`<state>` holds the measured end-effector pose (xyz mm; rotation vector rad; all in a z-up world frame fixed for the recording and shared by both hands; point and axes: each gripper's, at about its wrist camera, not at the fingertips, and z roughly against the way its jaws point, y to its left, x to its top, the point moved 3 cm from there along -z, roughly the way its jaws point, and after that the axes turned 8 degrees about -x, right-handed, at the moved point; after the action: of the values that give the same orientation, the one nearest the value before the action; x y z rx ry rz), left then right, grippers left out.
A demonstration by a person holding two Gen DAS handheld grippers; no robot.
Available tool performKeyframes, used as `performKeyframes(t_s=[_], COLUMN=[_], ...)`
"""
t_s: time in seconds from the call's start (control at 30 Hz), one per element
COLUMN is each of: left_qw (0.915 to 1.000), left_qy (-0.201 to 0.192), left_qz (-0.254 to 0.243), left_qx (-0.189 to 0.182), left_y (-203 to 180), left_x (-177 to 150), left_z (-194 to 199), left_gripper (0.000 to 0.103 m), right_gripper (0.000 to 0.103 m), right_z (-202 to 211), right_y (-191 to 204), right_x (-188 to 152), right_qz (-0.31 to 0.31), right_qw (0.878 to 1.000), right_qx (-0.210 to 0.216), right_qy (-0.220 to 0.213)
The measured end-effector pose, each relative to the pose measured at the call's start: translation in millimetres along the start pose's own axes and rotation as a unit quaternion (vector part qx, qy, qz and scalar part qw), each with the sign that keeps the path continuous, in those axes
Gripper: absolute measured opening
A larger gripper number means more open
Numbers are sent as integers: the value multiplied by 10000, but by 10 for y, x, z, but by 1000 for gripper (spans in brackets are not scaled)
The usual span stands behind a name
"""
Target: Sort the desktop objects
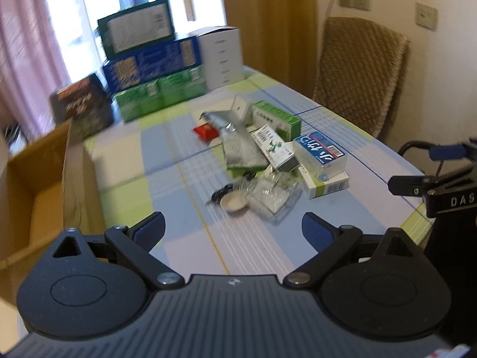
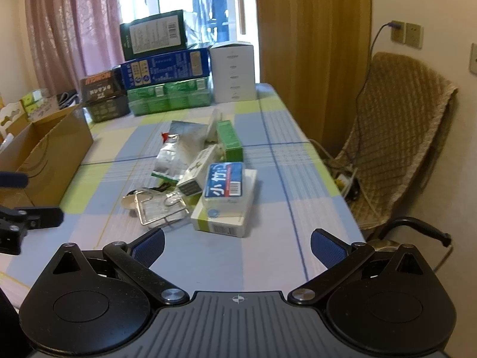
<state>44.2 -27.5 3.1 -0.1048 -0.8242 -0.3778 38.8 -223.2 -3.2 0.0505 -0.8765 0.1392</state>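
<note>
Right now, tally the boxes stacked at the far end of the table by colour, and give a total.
Dark green box: 1
Blue box: 1
White box: 1
Black boxes: 2
Light green packs, seemingly one shrink-wrapped bundle: 1
Total: 6

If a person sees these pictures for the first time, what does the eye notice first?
First, the heap of small items in the middle of the checked tablecloth, with a blue-topped box lying on a white one. Behind it, a stack of large boxes stands before the window; an open cardboard box sits left.
</note>
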Motion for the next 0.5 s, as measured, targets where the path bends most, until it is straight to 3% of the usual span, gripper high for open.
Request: performKeyframes(t_s=[0.2,0.4,0.5], left_qw=[9968,9914,9869], left_qy=[79,121,268], left_qz=[-776,-1179,-1315], left_qx=[-199,-560,-897], left_y=[-6,-42,-51], left_x=[-22,-59,-72], left_z=[-282,-553,-723], left_gripper=[98,98,89], right_gripper=[101,101,101], right_z=[-135,-316,-461], right_y=[-53,-28,46], right_x=[109,267,365], right_qz=[-64,-32,170], right_qw=[9999,9998,9996], right_qx=[-80,140,183], right_qy=[-17,-99,-159])
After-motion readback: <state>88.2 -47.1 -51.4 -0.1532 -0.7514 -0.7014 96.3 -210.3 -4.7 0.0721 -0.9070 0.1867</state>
